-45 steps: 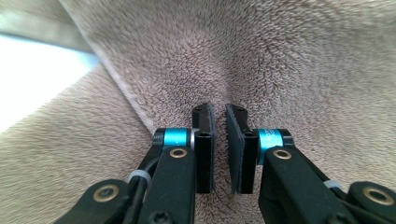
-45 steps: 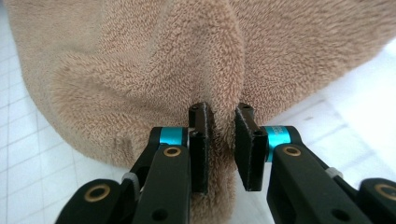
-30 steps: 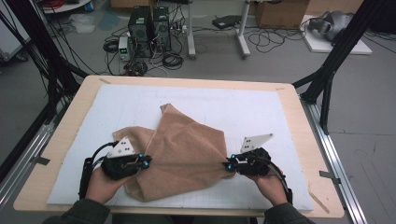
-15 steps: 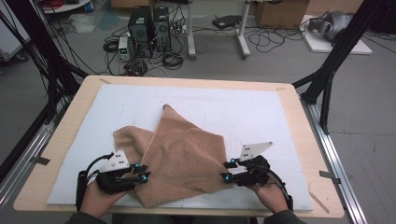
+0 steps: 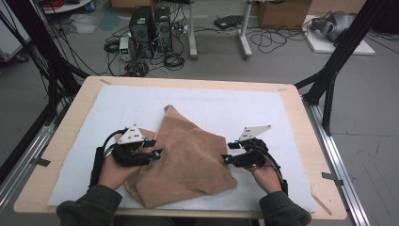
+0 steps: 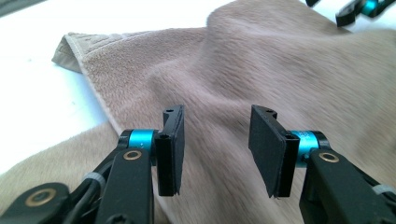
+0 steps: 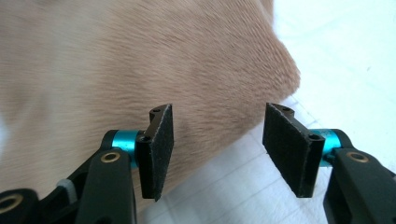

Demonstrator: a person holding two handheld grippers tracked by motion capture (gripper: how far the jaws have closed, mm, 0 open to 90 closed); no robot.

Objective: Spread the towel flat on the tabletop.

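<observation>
**Fold laid down, both grippers letting go of the towel**

The brown towel lies folded on the white mat of the counter, near the person's side. The step in hand seems to be the release after one fold. The left gripper is at the towel's left edge, the right gripper at its right edge. Their jaws have just been opening; they stand about half open with nothing between them. Next, I think, a new grip on an edge is needed for another fold.

Lab: floor cables, computer towers
</observation>
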